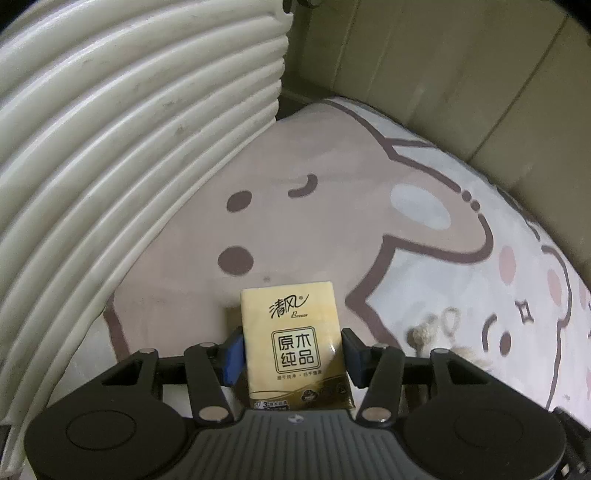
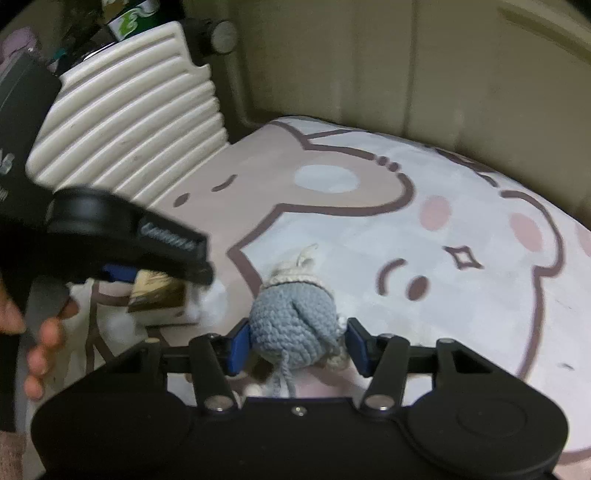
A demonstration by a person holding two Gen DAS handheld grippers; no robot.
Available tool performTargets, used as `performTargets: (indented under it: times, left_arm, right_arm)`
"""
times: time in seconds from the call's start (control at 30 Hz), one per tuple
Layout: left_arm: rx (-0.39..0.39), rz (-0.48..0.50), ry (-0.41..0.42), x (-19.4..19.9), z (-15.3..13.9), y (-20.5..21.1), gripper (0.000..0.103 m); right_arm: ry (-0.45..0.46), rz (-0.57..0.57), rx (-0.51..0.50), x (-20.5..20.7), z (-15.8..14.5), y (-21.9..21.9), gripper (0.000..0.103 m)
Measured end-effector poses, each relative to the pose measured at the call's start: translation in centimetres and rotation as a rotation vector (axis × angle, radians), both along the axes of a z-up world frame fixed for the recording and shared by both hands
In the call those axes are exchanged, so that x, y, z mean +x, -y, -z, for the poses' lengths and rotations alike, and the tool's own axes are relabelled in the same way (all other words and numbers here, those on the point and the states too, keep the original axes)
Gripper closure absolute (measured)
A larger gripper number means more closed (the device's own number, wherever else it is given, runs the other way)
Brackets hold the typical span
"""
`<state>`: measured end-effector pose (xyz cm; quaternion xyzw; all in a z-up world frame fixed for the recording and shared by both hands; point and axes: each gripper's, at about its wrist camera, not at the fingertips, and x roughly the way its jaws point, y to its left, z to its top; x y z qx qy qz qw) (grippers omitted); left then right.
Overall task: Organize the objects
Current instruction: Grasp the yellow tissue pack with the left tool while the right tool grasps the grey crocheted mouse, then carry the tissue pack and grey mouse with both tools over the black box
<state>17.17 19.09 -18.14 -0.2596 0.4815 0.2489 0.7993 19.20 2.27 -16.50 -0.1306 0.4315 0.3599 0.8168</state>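
Note:
My left gripper is shut on a yellow pocket tissue pack, held flat between the blue pads just above the cartoon mat. The same pack shows in the right wrist view, under the left gripper's black body. My right gripper is shut on a blue and cream crocheted toy, held over the mat to the right of the left gripper. The toy's cream end shows at the right in the left wrist view.
A white ribbed board stands along the mat's left side; it also shows in the right wrist view. A beige panelled wall borders the mat at the back. Dark items and a green can sit at the far left.

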Motion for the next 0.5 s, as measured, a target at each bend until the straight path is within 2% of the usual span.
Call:
performTargets:
  times: [0.17,0.5]
  left_arm:
    - [0.008,0.029,-0.005,-1.3,-0.9,1.2,0.049]
    - [0.016,0.084,0.051,-3.4,-4.6,4.6,0.05]
  right_arm:
    - [-0.001,0.05,0.007,-0.2,-1.4,2.2,0.049]
    - [0.039,0.094,0.016,-1.8,-4.7,5.9,0.049]
